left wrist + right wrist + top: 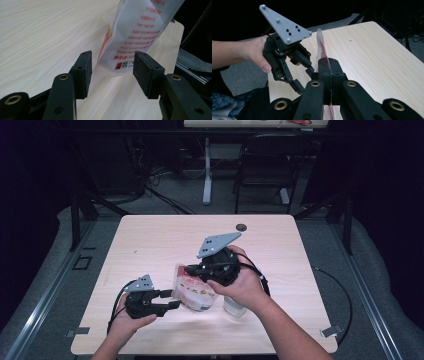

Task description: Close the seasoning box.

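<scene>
Pouch (321,51) pinched in right tool (329,65), between left tool's (112,65) spread jaws.

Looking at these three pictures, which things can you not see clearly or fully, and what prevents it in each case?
- Plastic bag: its contents are unreadable in the high view, too small and partly behind the right gripper.
- Bag's upper part: cut off by the top edge in the left gripper view.
- Red print on the bag: too blurred to read there.
- White object beside the person's right hand: mostly hidden by that hand in the high view.
- Left gripper: open around the bag's corner; contact unclear.
</scene>
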`<act>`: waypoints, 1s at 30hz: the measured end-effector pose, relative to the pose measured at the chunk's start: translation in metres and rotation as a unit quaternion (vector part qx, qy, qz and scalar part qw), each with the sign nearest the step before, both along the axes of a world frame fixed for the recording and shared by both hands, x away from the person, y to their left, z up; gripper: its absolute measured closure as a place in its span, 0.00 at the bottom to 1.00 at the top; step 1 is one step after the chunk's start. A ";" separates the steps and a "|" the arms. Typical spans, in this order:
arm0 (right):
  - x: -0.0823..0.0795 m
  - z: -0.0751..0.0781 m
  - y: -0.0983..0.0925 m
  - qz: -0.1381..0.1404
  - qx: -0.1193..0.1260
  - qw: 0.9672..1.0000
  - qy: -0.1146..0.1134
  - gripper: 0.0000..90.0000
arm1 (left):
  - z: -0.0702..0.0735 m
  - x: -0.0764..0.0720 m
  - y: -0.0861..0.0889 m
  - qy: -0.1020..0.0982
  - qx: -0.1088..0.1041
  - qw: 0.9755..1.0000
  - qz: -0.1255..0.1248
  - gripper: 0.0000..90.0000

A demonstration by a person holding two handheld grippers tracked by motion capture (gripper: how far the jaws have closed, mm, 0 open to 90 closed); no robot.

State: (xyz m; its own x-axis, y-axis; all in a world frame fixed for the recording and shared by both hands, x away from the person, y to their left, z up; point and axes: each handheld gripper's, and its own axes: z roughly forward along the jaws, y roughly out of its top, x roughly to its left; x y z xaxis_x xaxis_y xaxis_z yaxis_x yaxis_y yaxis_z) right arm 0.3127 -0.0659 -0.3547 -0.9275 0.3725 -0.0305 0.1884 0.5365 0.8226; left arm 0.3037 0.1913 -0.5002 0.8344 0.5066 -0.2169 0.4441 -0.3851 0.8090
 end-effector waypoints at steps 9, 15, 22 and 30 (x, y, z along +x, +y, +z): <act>-0.002 0.002 0.001 0.004 0.003 1.000 -0.004 1.00 | -0.003 0.000 -0.004 0.003 -0.006 1.000 -0.012 0.53; -0.002 0.003 0.003 0.009 0.005 1.000 -0.005 1.00 | -0.006 0.001 -0.009 0.003 0.005 1.000 -0.025 0.51; -0.005 0.004 0.005 0.012 0.004 1.000 -0.007 1.00 | -0.008 0.003 -0.012 0.004 0.009 0.999 -0.031 0.49; -0.008 0.007 0.007 0.019 0.006 1.000 -0.012 1.00 | -0.011 0.008 -0.016 0.007 0.005 0.999 -0.049 0.47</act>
State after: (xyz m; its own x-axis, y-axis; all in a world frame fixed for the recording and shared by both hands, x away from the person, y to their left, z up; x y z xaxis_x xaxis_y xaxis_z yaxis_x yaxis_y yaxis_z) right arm 0.3047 -0.0585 -0.3482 -0.9399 0.3381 -0.0476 0.1493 0.5324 0.8332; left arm 0.3114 0.1752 -0.5112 0.8765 0.4255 -0.2252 0.4162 -0.4348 0.7986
